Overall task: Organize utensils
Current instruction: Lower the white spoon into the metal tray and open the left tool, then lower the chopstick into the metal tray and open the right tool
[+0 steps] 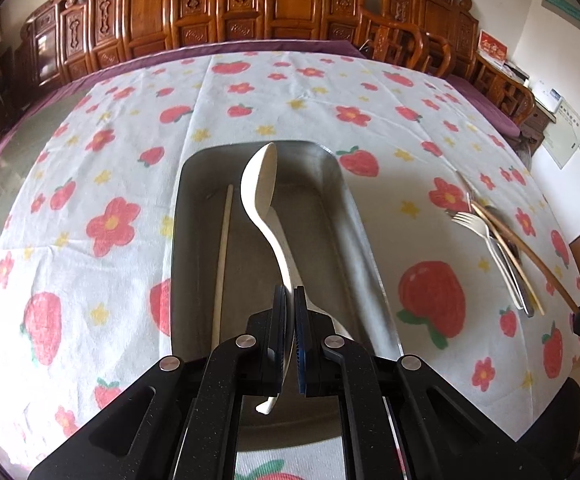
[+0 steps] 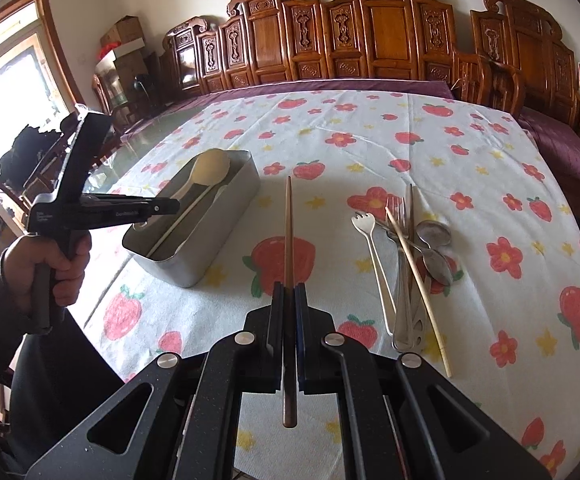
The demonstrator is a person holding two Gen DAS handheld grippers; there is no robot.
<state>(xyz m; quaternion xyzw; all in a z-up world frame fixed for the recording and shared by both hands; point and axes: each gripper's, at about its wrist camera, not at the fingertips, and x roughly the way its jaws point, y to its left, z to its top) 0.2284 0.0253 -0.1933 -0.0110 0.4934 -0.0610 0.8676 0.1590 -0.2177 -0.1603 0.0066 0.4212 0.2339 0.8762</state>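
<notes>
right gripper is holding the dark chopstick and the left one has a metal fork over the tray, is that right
Not quite. The right gripper does hold the dark chopstick, but the left gripper has a cream plastic spoon, not a metal fork, over the metal tray. The left wrist view shows it clamped between the jaws.

A chopstick [image 1: 221,264] lies in the tin [image 1: 354,216], left of the utensil pile [image 1: 502,256].

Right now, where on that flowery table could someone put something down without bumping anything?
Bare cloth lies between the metal tray and the pile of forks and spoons, and across the far half of the tablecloth toward the wooden chairs. It is crowded at the pile. The tray already holds a pale chopstick, with the white spoon above it.
</notes>
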